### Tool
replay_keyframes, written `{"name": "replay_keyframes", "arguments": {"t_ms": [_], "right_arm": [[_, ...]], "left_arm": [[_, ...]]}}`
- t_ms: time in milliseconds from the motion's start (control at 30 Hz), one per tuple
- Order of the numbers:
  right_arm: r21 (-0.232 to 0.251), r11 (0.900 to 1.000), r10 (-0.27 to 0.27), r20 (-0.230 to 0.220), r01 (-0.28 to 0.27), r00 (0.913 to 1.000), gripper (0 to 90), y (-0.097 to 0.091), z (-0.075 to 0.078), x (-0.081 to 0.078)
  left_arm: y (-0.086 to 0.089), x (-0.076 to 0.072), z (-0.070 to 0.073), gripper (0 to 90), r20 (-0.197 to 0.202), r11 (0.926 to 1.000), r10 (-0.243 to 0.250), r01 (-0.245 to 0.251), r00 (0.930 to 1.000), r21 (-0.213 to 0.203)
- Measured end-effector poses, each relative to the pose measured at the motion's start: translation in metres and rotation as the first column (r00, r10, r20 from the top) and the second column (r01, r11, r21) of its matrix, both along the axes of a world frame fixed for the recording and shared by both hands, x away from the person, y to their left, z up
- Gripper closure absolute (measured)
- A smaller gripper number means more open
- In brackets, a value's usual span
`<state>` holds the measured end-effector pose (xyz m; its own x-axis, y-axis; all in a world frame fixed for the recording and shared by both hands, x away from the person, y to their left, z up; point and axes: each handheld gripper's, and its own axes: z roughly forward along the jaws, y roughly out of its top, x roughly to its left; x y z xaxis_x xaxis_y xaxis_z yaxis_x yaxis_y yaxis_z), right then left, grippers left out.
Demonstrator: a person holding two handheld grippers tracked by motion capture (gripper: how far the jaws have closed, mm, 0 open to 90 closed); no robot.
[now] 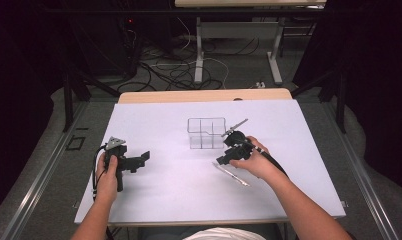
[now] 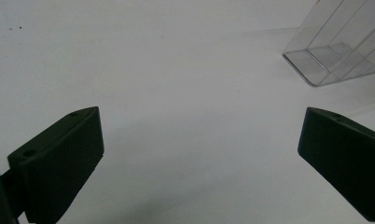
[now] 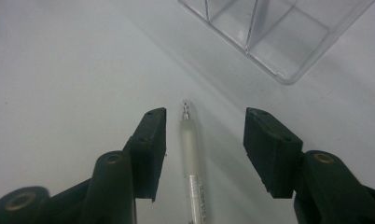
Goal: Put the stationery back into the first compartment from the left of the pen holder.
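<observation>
White table sheet (image 1: pixel 154 190): matte, flat, rectangular, laid over a wooden top whose pale edge shows at the far side.

Clear organiser box (image 1: pixel 206 133): hard transparent plastic, square, split by thin walls into compartments, standing near mid-table. All compartments visible from the high view appear empty. Glossy walls, rounded corners seen in the right gripper view (image 3: pixel 279 42).

Left gripper (image 1: pixel 141 159): black, blocky, lying low over the sheet at the left side, well apart from box and pen. Jaws spread wide in the left gripper view, nothing between them but bare sheet.

Right gripper (image 3: pixel 205 144): black, angular jaws partly drawn in, straddling the pen without contact; gaps visible on both sides. Seen in the high view (image 1: pixel 222 161) just in front of the box.

Pen (image 3: pixel 191 163): slim, cylindrical, frosted translucent barrel with fine metal tip, flat on the sheet, tip toward the box, near it but apart. In the high view (image 1: pixel 231 174), partly under the right hand.

Progress, judged: pickup barely begun. Jaws aligned over the pen, grip not yet made. Left to do: close on barrel, lift, probably drop into a compartment.
</observation>
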<state>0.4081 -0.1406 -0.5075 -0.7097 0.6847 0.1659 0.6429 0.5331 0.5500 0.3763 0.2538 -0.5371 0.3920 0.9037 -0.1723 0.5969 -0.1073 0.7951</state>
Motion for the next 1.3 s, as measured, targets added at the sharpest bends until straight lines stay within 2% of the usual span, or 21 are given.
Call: {"name": "replay_keyframes", "arguments": {"t_ms": [33, 67, 100, 133, 200, 233, 367, 400, 433, 567, 600, 667, 767, 833, 967, 1300], "right_arm": [[-0.048, 0.9986, 0.019, -0.025, -0.02, 0.9995, 51.4, 0.0, 0.002, 0.0], [-0.036, 0.9992, 0.016, -0.018, -0.016, 0.9997, 52.6, 0.001, -0.001, 0.0], [-0.1, 0.9943, 0.031, -0.058, -0.037, 0.9978, 53.7, 0.0, 0.002, 0.0], [-0.076, 0.9969, 0.018, -0.047, -0.021, 0.9987, 54.9, 0.002, -0.002, -0.001], [-0.085, 0.9964, 0.002, -0.062, -0.008, 0.9981, 56.2, 0.002, -0.003, -0.003], [-0.1, 0.9941, 0.036, -0.059, -0.041, 0.9976, 58.1, 0.001, -0.005, -0.001], [-0.108, 0.9936, 0.025, -0.08, -0.034, 0.9965, 61.2, 0.001, -0.008, -0.001], [-0.117, 0.9927, 0.016, -0.099, -0.027, 0.995, 62.0, 0.002, -0.008, -0.001], [-0.117, 0.9923, 0.03, -0.089, -0.041, 0.9956, 62.5, 0.002, -0.009, 0.0], [-0.123, 0.9915, 0.03, -0.092, -0.041, 0.9953, 65.0, 0.005, -0.013, -0.001], [-0.143, 0.9886, 0.034, -0.096, -0.048, 0.9948, 65.6, 0.005, -0.012, -0.001], [-0.146, 0.9883, 0.028, -0.098, -0.042, 0.9948, 66.6, 0.007, -0.014, -0.002], [-0.166, 0.9832, 0.062, -0.089, -0.076, 0.9941, 69.7, 0.008, -0.017, -0.001], [-0.177, 0.9817, 0.055, -0.094, -0.071, 0.994, 71.3, 0.01, -0.018, -0.003], [-0.185, 0.978, 0.079, -0.096, -0.096, 0.9923, 73.2, 0.012, -0.02, -0.003], [-0.206, 0.9724, 0.091, -0.098, -0.11, 0.991, 78.0, 0.015, -0.024, -0.004]], "left_arm": [[0.0, 0.0, 0.0, 0.2, 0.0, 1.0, -0.002, 0.002, 1.0, 0.0], [0.0, 0.0, 0.0, 0.2, -0.001, 1.0, -0.004, 0.004, 1.0, 0.001], [-0.001, -0.001, 0.0, 0.2, -0.002, 1.0, -0.001, 0.001, 1.0, 0.0], [-0.001, -0.001, 0.0, 0.1, -0.002, 1.0, -0.004, 0.004, 1.0, -0.001], [-0.001, -0.001, 0.001, 0.2, 0.002, 1.0, -0.003, 0.003, 1.0, 0.0], [-0.001, -0.001, 0.001, 0.2, 0.008, 1.0, 0.001, -0.001, 1.0, -0.003], [-0.001, -0.002, 0.001, 0.2, 0.006, 1.0, -0.002, 0.002, 1.0, -0.001], [-0.001, -0.002, 0.001, 0.2, 0.005, 1.0, -0.004, 0.004, 1.0, 0.0], [-0.001, -0.002, 0.001, 0.2, 0.006, 1.0, -0.004, 0.004, 1.0, -0.001], [-0.001, -0.002, 0.001, 0.2, 0.005, 1.0, -0.003, 0.003, 1.0, -0.001], [-0.001, -0.002, 0.001, 0.2, 0.001, 1.0, -0.002, 0.002, 1.0, 0.0], [-0.001, -0.002, 0.001, 0.2, 0.001, 1.0, -0.003, 0.003, 1.0, -0.001], [-0.001, -0.002, 0.001, 0.2, 0.005, 1.0, -0.004, 0.004, 1.0, 0.0], [-0.001, -0.002, 0.001, 0.2, 0.004, 1.0, -0.004, 0.004, 1.0, -0.001], [-0.001, -0.002, 0.001, 0.2, 0.004, 1.0, -0.005, 0.005, 1.0, 0.001], [-0.001, -0.002, 0.001, 0.2, 0.003, 1.0, -0.005, 0.005, 1.0, 0.001]]}}
